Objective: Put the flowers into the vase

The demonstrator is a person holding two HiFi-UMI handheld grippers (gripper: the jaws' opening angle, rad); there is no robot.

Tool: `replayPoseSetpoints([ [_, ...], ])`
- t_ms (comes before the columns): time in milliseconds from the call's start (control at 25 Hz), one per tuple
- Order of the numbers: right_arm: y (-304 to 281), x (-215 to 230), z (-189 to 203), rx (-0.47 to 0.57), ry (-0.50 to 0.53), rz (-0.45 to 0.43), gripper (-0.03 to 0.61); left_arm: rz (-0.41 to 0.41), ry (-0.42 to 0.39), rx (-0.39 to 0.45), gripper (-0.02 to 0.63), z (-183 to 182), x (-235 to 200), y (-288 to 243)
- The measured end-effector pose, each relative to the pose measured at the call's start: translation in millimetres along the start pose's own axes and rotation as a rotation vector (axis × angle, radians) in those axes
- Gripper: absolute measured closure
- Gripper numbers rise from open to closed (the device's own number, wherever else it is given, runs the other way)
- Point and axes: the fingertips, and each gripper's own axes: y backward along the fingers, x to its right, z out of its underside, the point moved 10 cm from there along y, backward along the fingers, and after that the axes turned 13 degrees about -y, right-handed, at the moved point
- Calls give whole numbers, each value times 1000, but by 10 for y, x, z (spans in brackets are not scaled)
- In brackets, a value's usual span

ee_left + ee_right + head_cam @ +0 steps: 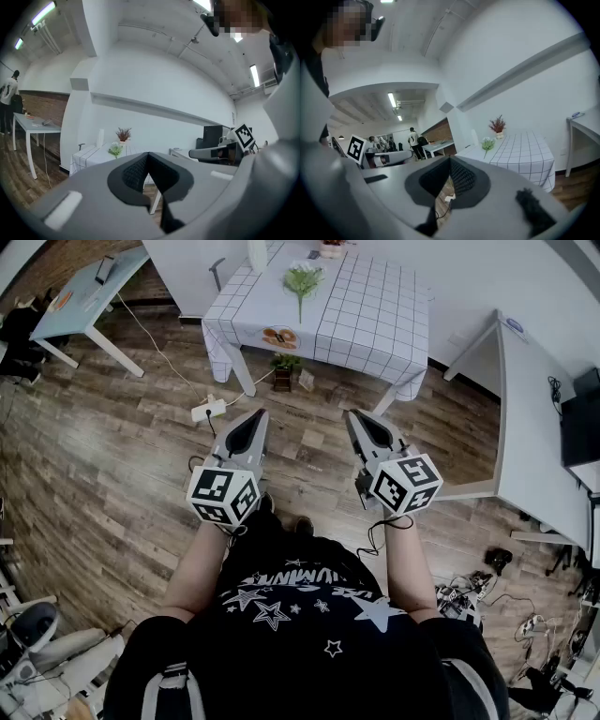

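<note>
A bunch of green and white flowers (302,279) lies on the table with the checked cloth (375,315), well ahead of me. A tall white vase (257,253) stands at that table's far left side. Both grippers hang over the wooden floor, far short of the table. My left gripper (256,416) and my right gripper (354,415) are shut and hold nothing. The left gripper view shows the flowers (115,150) and the vase (100,138) beyond its closed jaws. In the right gripper view the flowers (488,143) lie next to the vase (474,137).
A potted red-brown plant (497,125) stands at the table's back. A small pot (284,367) sits under the table, a power strip (208,411) on the floor before it. A light blue table (89,292) is far left, a white desk (534,427) right. People (414,140) stand far off.
</note>
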Motion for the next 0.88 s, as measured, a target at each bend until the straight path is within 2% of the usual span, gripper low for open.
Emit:
replayPoseSetpoints([
  [280,11,19,-57,0,29,5,566,-18,-8,-9,606,-18,-79,-79],
  [560,-28,33,-86,-2,24,2,566,-24,-4,-14,604,-7,-113,-80],
  [760,-31,44,-115,23,6,-38,566,-28,4,-17,606,6,-153,-123],
  [880,-41,64,-123,24,24,-23,566,-34,10,-20,605,11,-174,-160],
])
